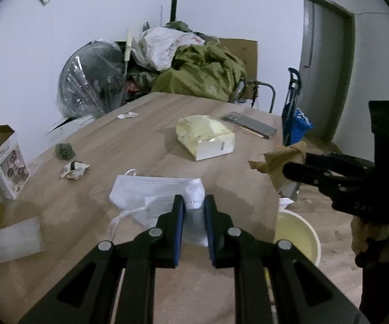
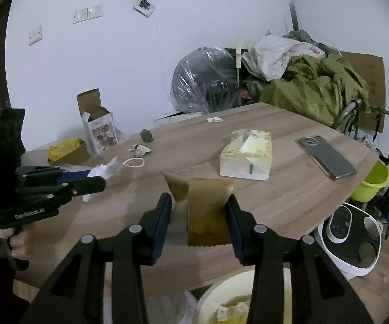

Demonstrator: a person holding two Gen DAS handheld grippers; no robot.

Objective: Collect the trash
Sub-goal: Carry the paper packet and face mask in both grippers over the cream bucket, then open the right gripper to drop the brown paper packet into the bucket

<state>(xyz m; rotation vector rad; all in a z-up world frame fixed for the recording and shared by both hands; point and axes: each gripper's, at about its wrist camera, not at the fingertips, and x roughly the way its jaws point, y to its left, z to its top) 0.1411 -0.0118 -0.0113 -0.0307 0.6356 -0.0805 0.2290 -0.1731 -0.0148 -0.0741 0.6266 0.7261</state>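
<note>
At lower centre of the left wrist view, left gripper (image 1: 194, 202) clenched on a white face mask (image 1: 151, 191), pads pinching a bunched corner, rest of the mask hanging left with ear loops dangling over the wooden counter (image 1: 113, 140). At right edge of the same view, right gripper (image 1: 288, 171) grasping a crumpled brown paper bag (image 1: 278, 159). Below it, lower right, cream bin (image 1: 302, 232) on the floor beside the counter edge.

At lower centre of the right wrist view, brown paper bag (image 2: 205, 210) clamped upright between the right gripper (image 2: 199, 205) pads, above the counter (image 2: 275, 189). At left edge, left gripper (image 2: 97, 181) in a hand (image 2: 16, 243), gripping the white mask (image 2: 105, 170). At bottom centre, rim of the cream bin (image 2: 221, 286) with scraps inside.

On the counter, mid-frame in the left wrist view: yellow tissue pack (image 1: 205, 140), phone (image 1: 251, 124) face down at upper right, crumpled wrapper (image 1: 74, 170) and dark green lump (image 1: 64, 151) at left, small white scrap (image 1: 127, 115) near the far edge. At far left, open cardboard box (image 1: 2, 162). Beyond the counter, upper centre, olive cloth heap (image 1: 205, 75) and plastic-wrapped fan (image 1: 91, 78).
</note>
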